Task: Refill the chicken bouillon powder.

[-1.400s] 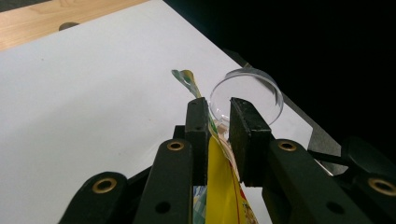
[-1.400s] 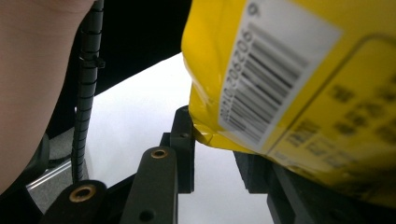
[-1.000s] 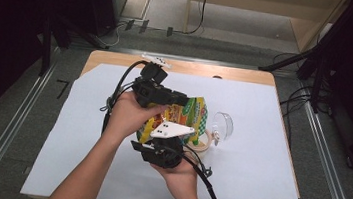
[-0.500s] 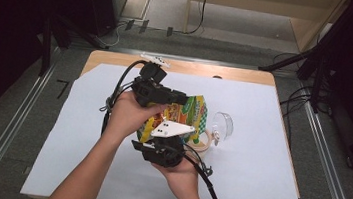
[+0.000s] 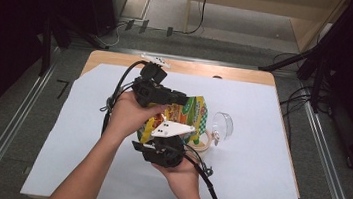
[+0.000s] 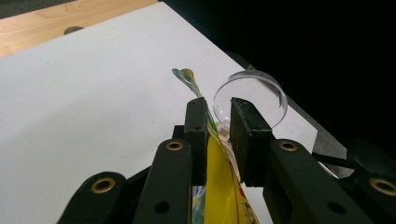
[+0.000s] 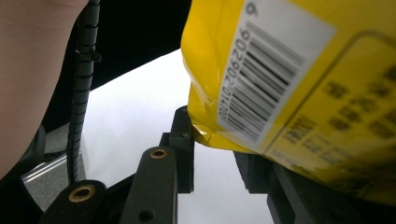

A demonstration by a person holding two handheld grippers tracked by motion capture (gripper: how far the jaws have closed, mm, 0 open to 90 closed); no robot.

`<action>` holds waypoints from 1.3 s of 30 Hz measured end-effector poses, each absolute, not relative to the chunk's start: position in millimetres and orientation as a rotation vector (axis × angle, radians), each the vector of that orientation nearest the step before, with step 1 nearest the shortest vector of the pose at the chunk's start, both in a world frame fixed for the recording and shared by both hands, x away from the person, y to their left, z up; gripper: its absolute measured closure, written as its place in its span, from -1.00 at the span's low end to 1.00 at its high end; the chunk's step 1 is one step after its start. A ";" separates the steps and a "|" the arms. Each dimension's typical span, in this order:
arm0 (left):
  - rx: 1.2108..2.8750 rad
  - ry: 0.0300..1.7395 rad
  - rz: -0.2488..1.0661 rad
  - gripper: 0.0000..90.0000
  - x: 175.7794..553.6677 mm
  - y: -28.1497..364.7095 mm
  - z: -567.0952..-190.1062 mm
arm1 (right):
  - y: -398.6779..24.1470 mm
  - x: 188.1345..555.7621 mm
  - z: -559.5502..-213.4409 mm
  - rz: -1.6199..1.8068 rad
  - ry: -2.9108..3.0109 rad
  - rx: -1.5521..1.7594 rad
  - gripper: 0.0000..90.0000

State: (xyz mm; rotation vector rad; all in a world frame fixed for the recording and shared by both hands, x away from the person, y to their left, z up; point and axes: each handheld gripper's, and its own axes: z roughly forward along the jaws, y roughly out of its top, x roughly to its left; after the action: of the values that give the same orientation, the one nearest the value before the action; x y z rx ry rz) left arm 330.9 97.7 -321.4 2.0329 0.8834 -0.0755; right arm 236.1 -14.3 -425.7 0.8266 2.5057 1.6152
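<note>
A yellow snack bag hangs above the white sheet, held between both grippers. My left gripper comes in from the left and is shut on the bag's top edge, which runs up between its pads. My right gripper reaches up from below; the bag's lower corner with the barcode sits between its jaws and lies over the right one. A clear round glass dish stands just right of the bag, and shows past the jaw tips in the left gripper view.
A tan ring-shaped thing lies on the sheet under the bag's right side. The white sheet covers most of the wooden table. Black cables trail from both grippers toward the person. Dark stands surround the table.
</note>
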 end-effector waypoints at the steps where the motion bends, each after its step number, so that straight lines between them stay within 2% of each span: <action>1: 2.030 0.883 -0.078 0.71 331.0 98.0 -321.6 | -14.6 236.4 -425.5 1.609 2.510 0.825 0.59; 34: 2.022 0.894 -0.116 0.70 333.7 101.1 -324.7 | -13.3 236.1 -427.8 1.613 2.513 0.836 0.59; 39: 2.020 0.885 -0.091 0.70 331.3 98.4 -322.8 | -14.4 239.0 -428.2 1.615 2.509 0.856 0.56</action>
State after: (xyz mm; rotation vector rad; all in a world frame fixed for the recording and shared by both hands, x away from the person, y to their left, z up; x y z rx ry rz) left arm 331.3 98.4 -322.8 2.0198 0.8852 -0.0906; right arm 239.0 -14.4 -428.2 0.8557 2.5089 1.6151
